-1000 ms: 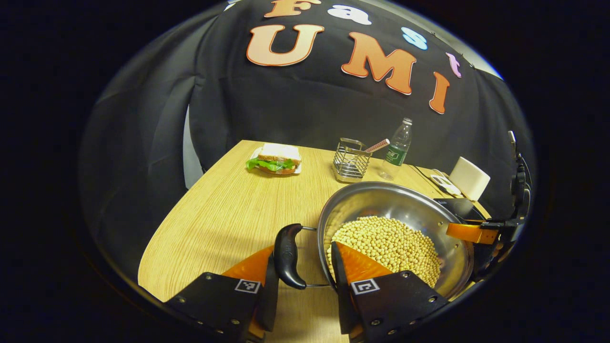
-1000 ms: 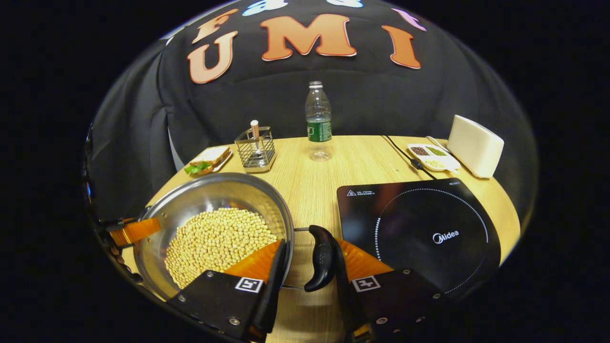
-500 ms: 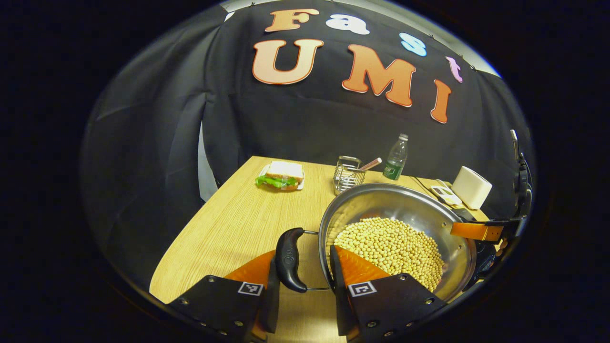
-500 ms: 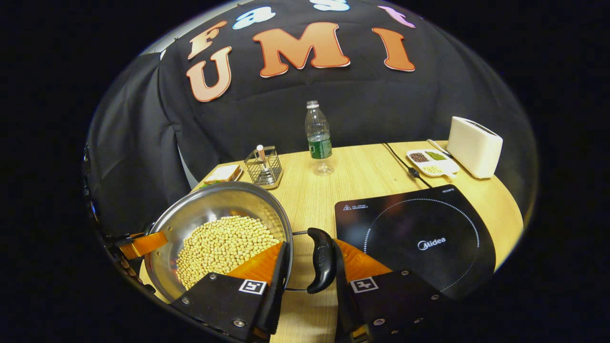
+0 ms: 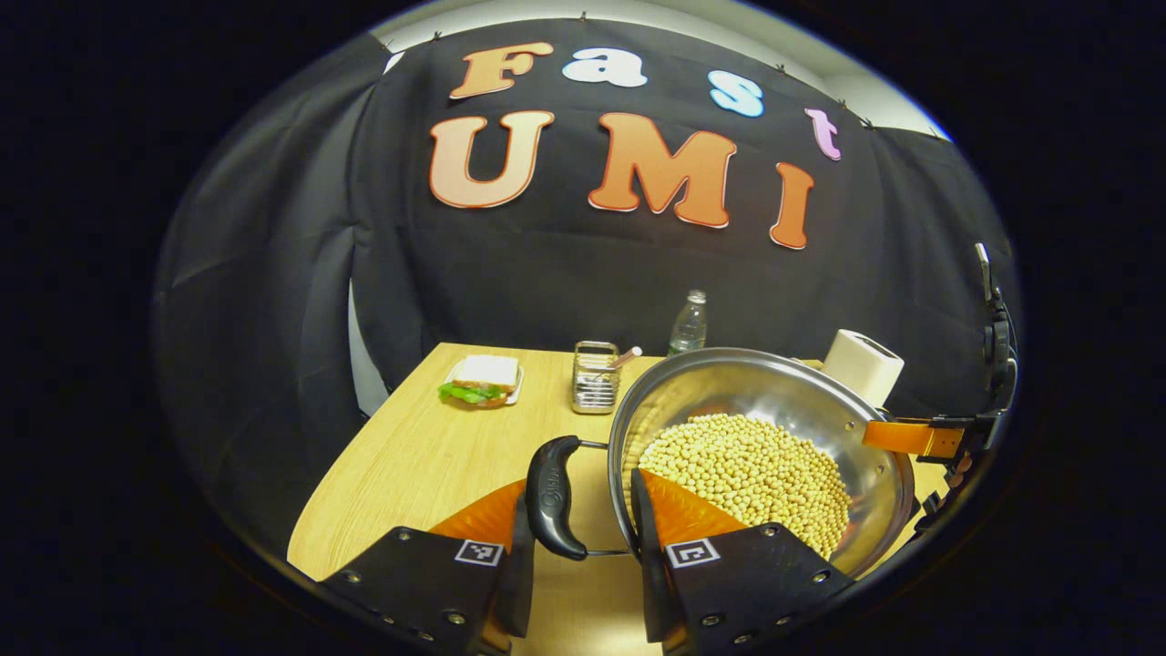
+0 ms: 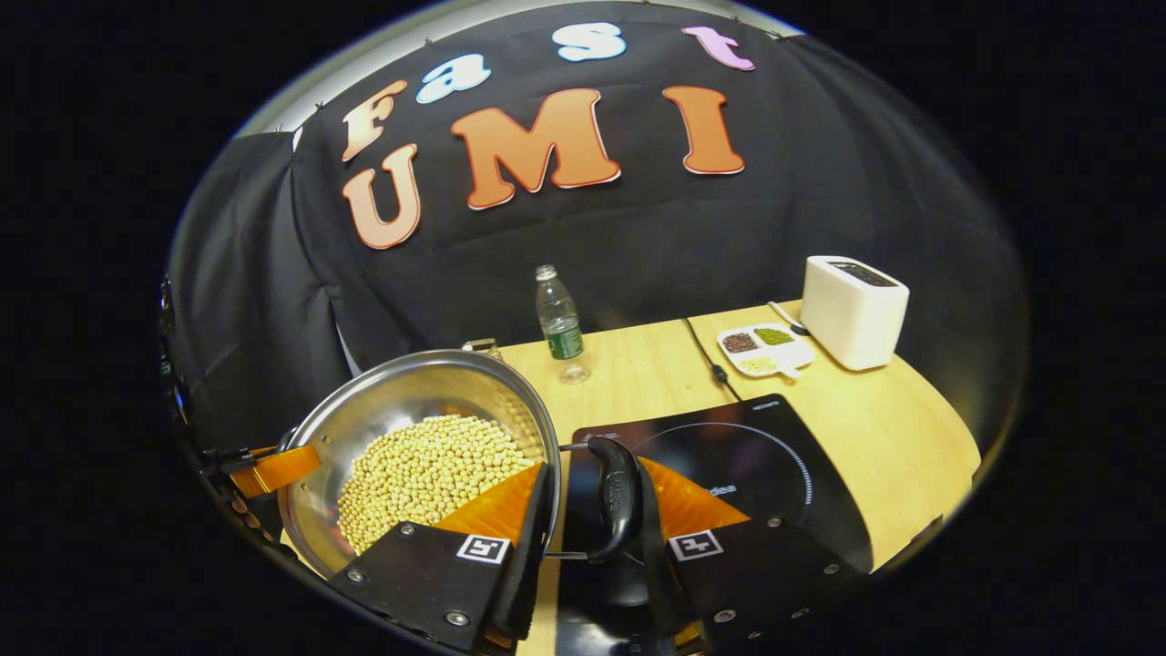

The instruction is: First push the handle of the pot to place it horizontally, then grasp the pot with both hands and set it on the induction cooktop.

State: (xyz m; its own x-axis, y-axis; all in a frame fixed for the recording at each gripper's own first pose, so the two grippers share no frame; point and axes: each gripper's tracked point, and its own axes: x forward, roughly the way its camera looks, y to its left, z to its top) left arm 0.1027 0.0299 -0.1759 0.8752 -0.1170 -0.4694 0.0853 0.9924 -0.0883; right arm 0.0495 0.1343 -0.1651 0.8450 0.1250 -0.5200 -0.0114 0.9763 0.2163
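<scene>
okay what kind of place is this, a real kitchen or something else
Likely a staged kitchen booth, not a home: a black induction cooktop, a white toaster and a steel pot of soybeans on a wooden table.

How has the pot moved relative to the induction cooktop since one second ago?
Yes. In the right gripper view, the pot has moved towards the induction cooktop: its right handle now overlaps the cooktop's edge.

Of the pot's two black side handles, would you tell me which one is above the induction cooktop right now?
The handle between the right gripper's fingers: the black cooktop lies beneath it, whereas the handle at the left gripper has only wooden table below.
</scene>
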